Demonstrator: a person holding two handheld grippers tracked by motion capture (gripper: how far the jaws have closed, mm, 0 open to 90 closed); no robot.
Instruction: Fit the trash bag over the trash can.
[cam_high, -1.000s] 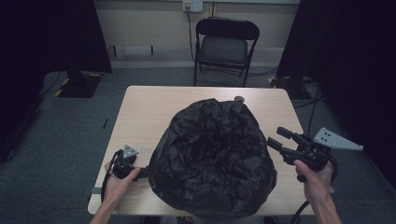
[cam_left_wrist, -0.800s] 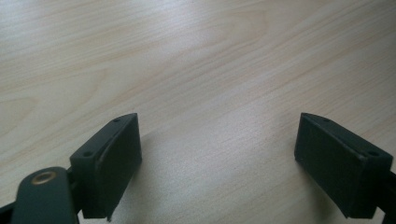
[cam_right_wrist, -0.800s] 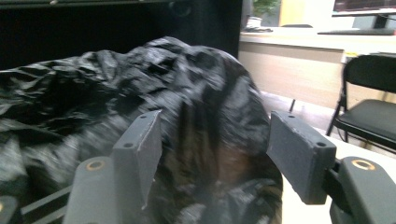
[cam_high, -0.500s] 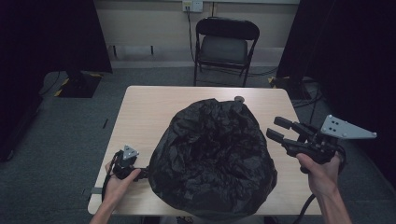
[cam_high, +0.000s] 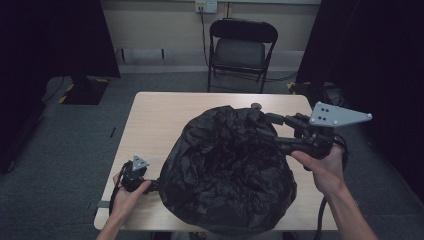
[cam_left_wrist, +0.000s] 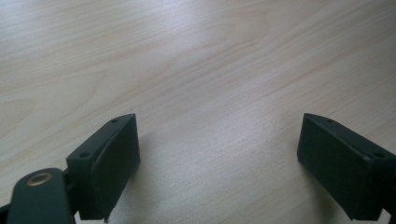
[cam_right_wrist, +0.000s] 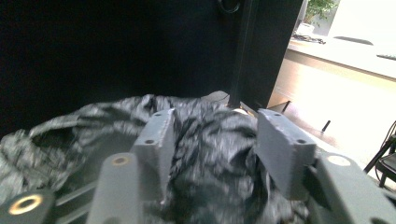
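1. Step in hand, as judged: working a large crumpled black plastic bag (cam_high: 227, 175) that sits as a puffed mound on the lower centre of the table (cam_high: 160, 120), spilling past the near edge at the bottom of the high view.
2. Right gripper (cam_high: 272, 131) at centre right of the high view, raised over the bag's upper right shoulder, jaws pointing left across the bag top; grey three-cornered plate (cam_high: 337, 115) on its back.
3. Right jaws about half apart, just opened a little after closing; in the right gripper view, crinkled bag film seen behind and below the gap (cam_right_wrist: 212, 140), no fold pinched between the pads. Nothing held.
4. Left gripper (cam_high: 134, 175) low at lower left of the high view, just beside the bag's left flank, resting near the table surface.
5. Left jaws spread wide in the left gripper view (cam_left_wrist: 217, 154), bare wood grain between them, no film in the gap. Nothing held.
6. Next move, as judged: lowering the right jaws onto a raised fold near the bag's top and closing on it; sliding the left jaws toward the bag's left edge for a second hold.
7. Risk: thin, slippery film likely to slide out of a shallow pinch, so a deep bite on a bunched ridge needed.
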